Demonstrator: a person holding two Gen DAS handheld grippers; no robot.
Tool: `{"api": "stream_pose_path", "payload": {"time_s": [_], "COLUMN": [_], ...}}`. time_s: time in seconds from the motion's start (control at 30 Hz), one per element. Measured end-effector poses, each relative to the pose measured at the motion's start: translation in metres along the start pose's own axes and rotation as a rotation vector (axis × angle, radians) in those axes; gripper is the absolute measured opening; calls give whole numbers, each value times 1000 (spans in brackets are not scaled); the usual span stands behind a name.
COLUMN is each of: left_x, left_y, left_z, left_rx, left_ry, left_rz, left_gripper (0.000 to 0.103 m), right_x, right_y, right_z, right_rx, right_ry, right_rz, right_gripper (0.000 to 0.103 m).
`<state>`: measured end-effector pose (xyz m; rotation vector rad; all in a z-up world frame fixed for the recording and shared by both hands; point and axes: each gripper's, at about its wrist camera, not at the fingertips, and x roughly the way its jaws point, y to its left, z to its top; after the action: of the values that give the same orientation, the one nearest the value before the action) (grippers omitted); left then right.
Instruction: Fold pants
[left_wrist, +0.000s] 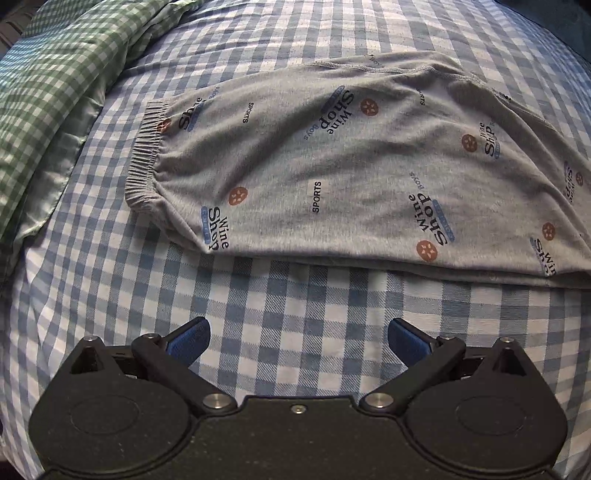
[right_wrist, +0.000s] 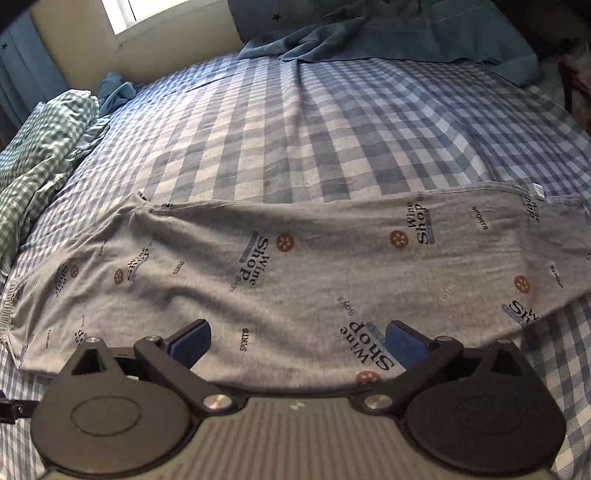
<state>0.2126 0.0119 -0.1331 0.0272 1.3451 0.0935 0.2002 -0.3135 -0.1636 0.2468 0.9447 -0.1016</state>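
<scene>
Pants (left_wrist: 351, 166) in grey jersey, printed with "Wine Shop", "SPORTS" and orange-brown dots, lie flat on the bed, folded lengthwise so one leg rests on the other. In the left wrist view they stretch from about 9 o'clock to 3 o'clock across the middle of the picture, the gathered elastic waistband (left_wrist: 146, 155) at the 9 o'clock end and the doubled edge running along the near side. In the right wrist view the same pants (right_wrist: 295, 266) cross from 8 o'clock to 3 o'clock, their near edge passing beneath the tool.

Blue-and-white checked sheet (left_wrist: 295, 350) covers the whole bed under them. A green-checked quilt (left_wrist: 48, 92) is bunched at 10 o'clock in the left view, well apart from the waistband. In the right view a rumpled teal blanket (right_wrist: 406, 33) lies at 12 to 1 o'clock along the far edge of the bed, with a window at 11 o'clock.

Left gripper (left_wrist: 299, 338) sits at 6 o'clock over bare sheet, just short of the pants' near edge; its blue-padded jaws are spread wide and hold nothing.

Right gripper (right_wrist: 297, 339) sits at 6 o'clock above the grey cloth; its jaws are spread fully apart, with the fabric lying below them and nothing pinched between the pads (right_wrist: 400, 345).
</scene>
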Motion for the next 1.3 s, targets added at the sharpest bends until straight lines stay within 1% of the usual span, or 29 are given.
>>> {"api": "stream_pose_path", "payload": {"time_s": [0.03, 0.1, 0.17, 0.23, 0.33, 0.5, 0.57, 0.73, 0.87, 1.03, 1.17, 1.3], "left_x": [-6, -19, -33, -47, -61, -75, -82, -100, -112, -124, -132, -133], "left_y": [-4, -11, -20, -33, -55, -97, -115, -170, -217, -272, -313, -360], "left_z": [-2, -4, -6, -10, -13, -15, -16, -18, -19, -17, -10, 8], "left_rx": [-13, -41, -63, -75, -69, -47, -30, 51, 138, 252, 333, 437], "left_ry": [1, -5, -19, -39, -64, -78, -87, -123, -152, -173, -190, -210], "left_rz": [2, 2, -7, -12, -6, 9, 10, 25, 47, 51, 43, 40], "left_gripper": [102, 102, 102, 102, 102, 102, 102, 102, 102, 102, 102, 102], "right_x": [4, 17, 23, 15, -10, -57, -72, -96, -104, -108, -107, -103], "right_y": [-4, -11, -18, -28, -49, -87, -104, -153, -193, -234, -261, -283], "right_z": [0, -2, -7, -10, -12, -18, -21, -27, -33, -39, -39, -35], "right_rx": [-14, -71, -125, -134, -80, 0, 20, 66, 119, 153, 163, 193], "right_ry": [7, 56, 105, 112, 88, 36, 16, -14, -26, -38, -54, -79], "right_rz": [-26, -92, -126, -99, -10, 43, 52, 39, 21, -7, -27, -20], "right_gripper": [103, 103, 103, 103, 103, 103, 103, 103, 103, 103, 103, 103]}}
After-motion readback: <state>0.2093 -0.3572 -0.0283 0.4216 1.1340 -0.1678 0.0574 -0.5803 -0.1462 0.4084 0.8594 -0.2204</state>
